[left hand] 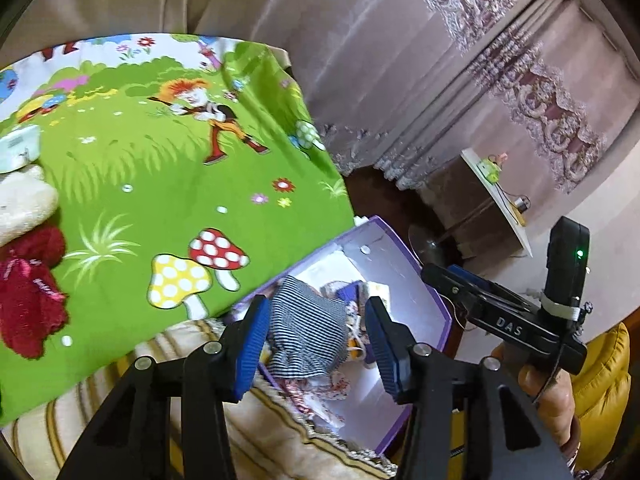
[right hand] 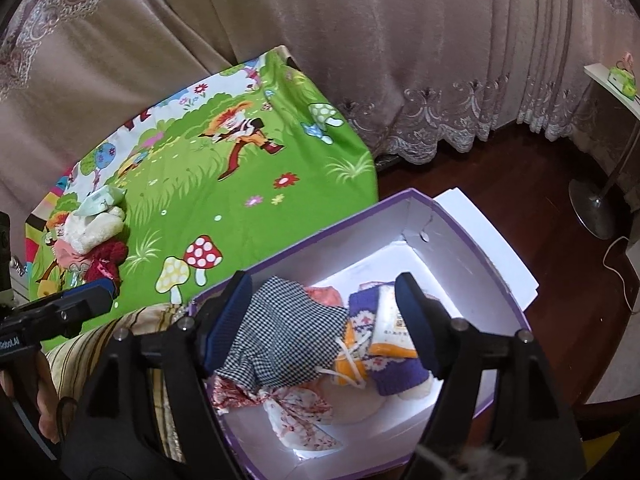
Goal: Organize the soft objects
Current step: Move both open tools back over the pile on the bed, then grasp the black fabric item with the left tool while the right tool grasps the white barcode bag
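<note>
A purple box with a white inside [right hand: 472, 256] [left hand: 404, 272] stands beside the bed. In it lie a black-and-white checked cloth [right hand: 280, 336] [left hand: 308, 328], a floral cloth [right hand: 296, 412], a purple, orange and white knit item [right hand: 380, 344] and a white packet [right hand: 394, 316]. My right gripper [right hand: 324, 316] is open above the box, empty. My left gripper [left hand: 316, 340] is open over the box's near end, empty. On the green cartoon sheet [left hand: 160, 184] [right hand: 224, 200] lie a white plush [left hand: 20, 204] [right hand: 94, 230], a red plush cloth [left hand: 28, 288] [right hand: 106, 262] and a pale packet [right hand: 102, 200].
A striped cushion [left hand: 240, 440] lies at the bed's near edge by the box. Curtains [right hand: 400, 60] hang behind. A floor lamp base [right hand: 592, 204] and a small white shelf [left hand: 496, 196] stand on the dark wood floor to the right. The right gripper's body [left hand: 520, 320] is at the right in the left wrist view.
</note>
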### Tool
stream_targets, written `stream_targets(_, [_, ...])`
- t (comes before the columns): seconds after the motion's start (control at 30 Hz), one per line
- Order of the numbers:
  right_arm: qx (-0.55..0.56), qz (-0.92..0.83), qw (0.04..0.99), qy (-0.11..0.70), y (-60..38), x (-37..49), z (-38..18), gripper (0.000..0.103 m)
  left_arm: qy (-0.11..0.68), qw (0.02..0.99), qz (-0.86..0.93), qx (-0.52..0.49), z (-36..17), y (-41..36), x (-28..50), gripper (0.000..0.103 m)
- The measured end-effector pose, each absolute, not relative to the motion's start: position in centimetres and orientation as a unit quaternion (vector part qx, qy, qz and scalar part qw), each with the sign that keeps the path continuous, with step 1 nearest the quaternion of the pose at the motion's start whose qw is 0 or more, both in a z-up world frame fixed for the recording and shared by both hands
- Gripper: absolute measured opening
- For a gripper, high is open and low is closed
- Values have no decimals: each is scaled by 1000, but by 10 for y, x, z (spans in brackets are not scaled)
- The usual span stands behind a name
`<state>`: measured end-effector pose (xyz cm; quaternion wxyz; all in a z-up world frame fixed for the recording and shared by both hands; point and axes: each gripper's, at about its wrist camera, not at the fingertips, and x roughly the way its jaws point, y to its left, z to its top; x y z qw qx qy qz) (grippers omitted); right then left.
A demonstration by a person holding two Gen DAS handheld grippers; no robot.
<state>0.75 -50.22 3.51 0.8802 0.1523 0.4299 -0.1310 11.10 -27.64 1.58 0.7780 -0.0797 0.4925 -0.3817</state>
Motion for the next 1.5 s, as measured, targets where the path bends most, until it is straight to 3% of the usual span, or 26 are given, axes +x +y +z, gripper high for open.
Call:
stream_targets(0.5, [141,-81,880,446,-463,33,33,79,472,823,-292,-120,15,-175,136,51])
stream_targets(1.17, [113,-21,877,467,-398,76,28,84,481,850,-94,-192,-11,34,159,56])
stream_targets(1.3, [107,-6,876,470,-382,87,27,86,497,843,-77,-191,-21,47,162,62])
stream_targets(1.5, [93,25,874,476,-351,102,24,88,550,814,-89,-166,-47,31,170,63])
